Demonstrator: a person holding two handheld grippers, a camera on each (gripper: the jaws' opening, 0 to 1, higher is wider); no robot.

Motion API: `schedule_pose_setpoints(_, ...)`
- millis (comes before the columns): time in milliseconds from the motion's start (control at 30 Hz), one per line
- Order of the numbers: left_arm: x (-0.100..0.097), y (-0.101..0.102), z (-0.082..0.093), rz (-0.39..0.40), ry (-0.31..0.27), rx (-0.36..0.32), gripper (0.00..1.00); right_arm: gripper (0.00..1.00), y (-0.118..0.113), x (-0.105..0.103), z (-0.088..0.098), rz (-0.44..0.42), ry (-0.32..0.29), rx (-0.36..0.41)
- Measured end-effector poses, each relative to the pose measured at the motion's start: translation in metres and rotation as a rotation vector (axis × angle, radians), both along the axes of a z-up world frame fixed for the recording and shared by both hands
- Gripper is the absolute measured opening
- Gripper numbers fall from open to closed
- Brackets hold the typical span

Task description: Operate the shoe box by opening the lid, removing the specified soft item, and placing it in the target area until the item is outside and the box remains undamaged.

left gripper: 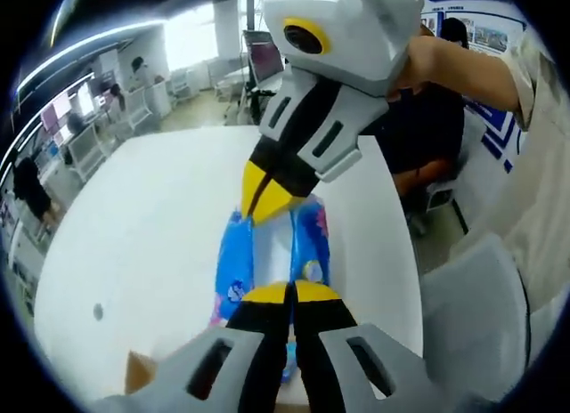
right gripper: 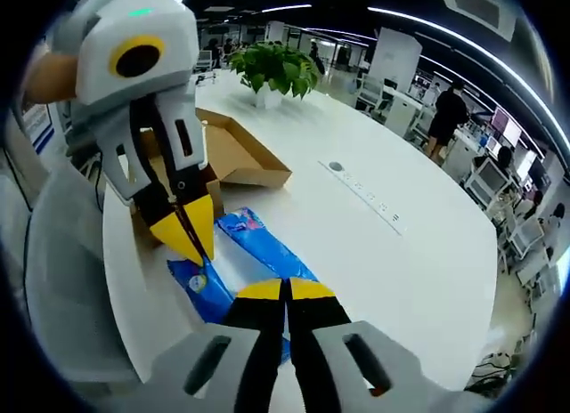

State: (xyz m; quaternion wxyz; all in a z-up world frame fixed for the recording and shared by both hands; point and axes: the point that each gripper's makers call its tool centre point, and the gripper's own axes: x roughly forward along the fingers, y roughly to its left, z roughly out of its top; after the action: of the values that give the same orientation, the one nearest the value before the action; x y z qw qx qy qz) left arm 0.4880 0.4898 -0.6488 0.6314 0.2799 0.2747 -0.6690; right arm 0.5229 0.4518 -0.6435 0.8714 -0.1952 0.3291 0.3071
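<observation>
A soft blue and white package (left gripper: 234, 263) (right gripper: 267, 244) lies lengthwise on the white table (left gripper: 151, 235) (right gripper: 401, 253). My left gripper (left gripper: 291, 288) (right gripper: 191, 239) is shut, its yellow tips pinching the package's white middle strip. My right gripper (right gripper: 285, 288) (left gripper: 264, 199) is shut too, its tips on the same strip at the package's other end. The brown cardboard shoe box (right gripper: 233, 155) stands open just behind the package, and one of its corners (left gripper: 138, 373) peeks in at the lower left of the left gripper view.
A potted green plant (right gripper: 272, 70) stands on the table beyond the box. A flush socket strip (right gripper: 365, 195) runs along the table's middle. Grey chairs (left gripper: 472, 315) (right gripper: 62, 279) flank the table edge. A person's arm (left gripper: 463, 70) holds the right gripper.
</observation>
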Motion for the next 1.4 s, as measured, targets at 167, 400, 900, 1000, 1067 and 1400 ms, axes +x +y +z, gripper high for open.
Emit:
schedule_pose_setpoints(167, 0.001, -0.014, -0.004, -0.006, 0.012, -0.003, 0.0, 0.0, -0.015, 0.0, -0.003, -0.019, 0.006, 0.008)
schedule_pose_setpoints(400, 0.001, -0.032, -0.013, -0.033, 0.026, 0.002, 0.0, 0.0, -0.034, 0.0, -0.01, -0.036, 0.022, 0.008)
schedule_pose_setpoints(900, 0.005, -0.067, -0.033, -0.072, 0.07, 0.014, 0.0, 0.0, -0.069, 0.001, -0.029, -0.06, 0.057, -0.033)
schedule_pose_setpoints(1000, 0.005, -0.073, -0.036, -0.077, 0.078, 0.013, 0.0, 0.0, -0.077, 0.002, -0.03, -0.071, 0.062, -0.038)
schedule_pose_setpoints(1067, 0.005, -0.077, -0.037, -0.08, 0.083, 0.009, 0.0, 0.0, -0.081, 0.003, -0.031, -0.077, 0.063, -0.037)
schedule_pose_setpoints(1400, 0.003, -0.092, -0.049, -0.105, 0.096, 0.023, 0.0, 0.0, -0.098, 0.001, -0.045, -0.101, 0.08, -0.047)
